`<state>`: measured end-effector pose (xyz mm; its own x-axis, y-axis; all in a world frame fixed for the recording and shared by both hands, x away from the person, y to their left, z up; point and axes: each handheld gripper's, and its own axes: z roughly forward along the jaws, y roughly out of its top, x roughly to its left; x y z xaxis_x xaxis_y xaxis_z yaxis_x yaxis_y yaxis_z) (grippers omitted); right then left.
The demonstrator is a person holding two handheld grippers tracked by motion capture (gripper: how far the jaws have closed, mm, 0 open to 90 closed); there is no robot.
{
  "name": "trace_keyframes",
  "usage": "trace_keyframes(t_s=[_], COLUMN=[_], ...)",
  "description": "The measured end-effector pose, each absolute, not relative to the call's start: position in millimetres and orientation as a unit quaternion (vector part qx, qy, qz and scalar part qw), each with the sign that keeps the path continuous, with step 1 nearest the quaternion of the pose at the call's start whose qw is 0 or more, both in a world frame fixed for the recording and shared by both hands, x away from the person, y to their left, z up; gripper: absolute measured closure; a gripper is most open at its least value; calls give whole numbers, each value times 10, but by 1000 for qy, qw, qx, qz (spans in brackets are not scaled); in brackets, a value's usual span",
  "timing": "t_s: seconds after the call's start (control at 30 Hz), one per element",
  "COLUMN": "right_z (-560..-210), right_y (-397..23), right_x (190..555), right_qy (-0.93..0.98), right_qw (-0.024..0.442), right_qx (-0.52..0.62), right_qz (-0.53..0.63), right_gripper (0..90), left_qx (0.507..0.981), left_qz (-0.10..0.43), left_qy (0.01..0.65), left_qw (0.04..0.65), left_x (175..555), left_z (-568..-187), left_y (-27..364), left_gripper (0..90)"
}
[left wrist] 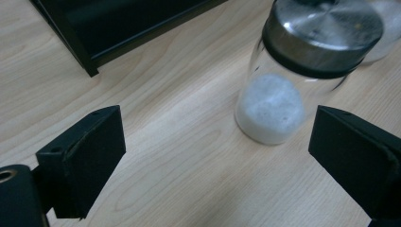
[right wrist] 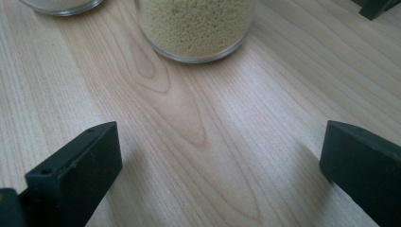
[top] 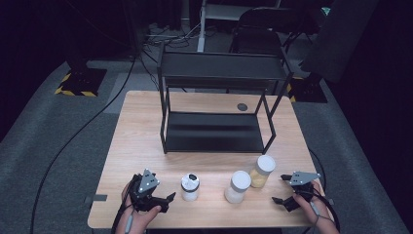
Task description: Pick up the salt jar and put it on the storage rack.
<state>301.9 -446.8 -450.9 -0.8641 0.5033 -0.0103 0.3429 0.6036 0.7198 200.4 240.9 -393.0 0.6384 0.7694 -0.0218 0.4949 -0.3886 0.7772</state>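
Note:
Three glass jars stand in a row near the table's front edge. The left jar [top: 190, 187] has a metal lid and white powder; in the left gripper view this jar [left wrist: 272, 106] stands just ahead of the jaws, right of centre. My left gripper [top: 164, 202] [left wrist: 217, 156] is open, a little to its left, with nothing between its jaws. The white-lidded jar [top: 237, 186] holds a pale filling. The jar of yellow grains [top: 262, 170] [right wrist: 196, 23] stands ahead of my right gripper [top: 281, 189] [right wrist: 220, 165], which is open over bare wood.
A black two-tier metal shelf [top: 216, 97] [left wrist: 108, 28] stands on the wooden table [top: 141, 136] behind the jars. A small dark disc [top: 242, 107] lies on the table behind the shelf. Cables cross the grey floor to the left, and a chair stands beyond the table.

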Motion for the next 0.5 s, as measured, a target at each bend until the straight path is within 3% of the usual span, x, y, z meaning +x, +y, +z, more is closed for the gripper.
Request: trace_keyframes(t_s=[0.5], right_z=[-4509], right_y=[-4468], right_x=[3019], right_qy=[889], right_qw=[106], right_qx=[238], right_qz=[376], right_gripper=[0], left_qx=[814], left_qz=[172], left_qy=[369], left_qw=[415], left_x=[1933], left_z=[-3761], left_y=[2214], left_gripper=[55])
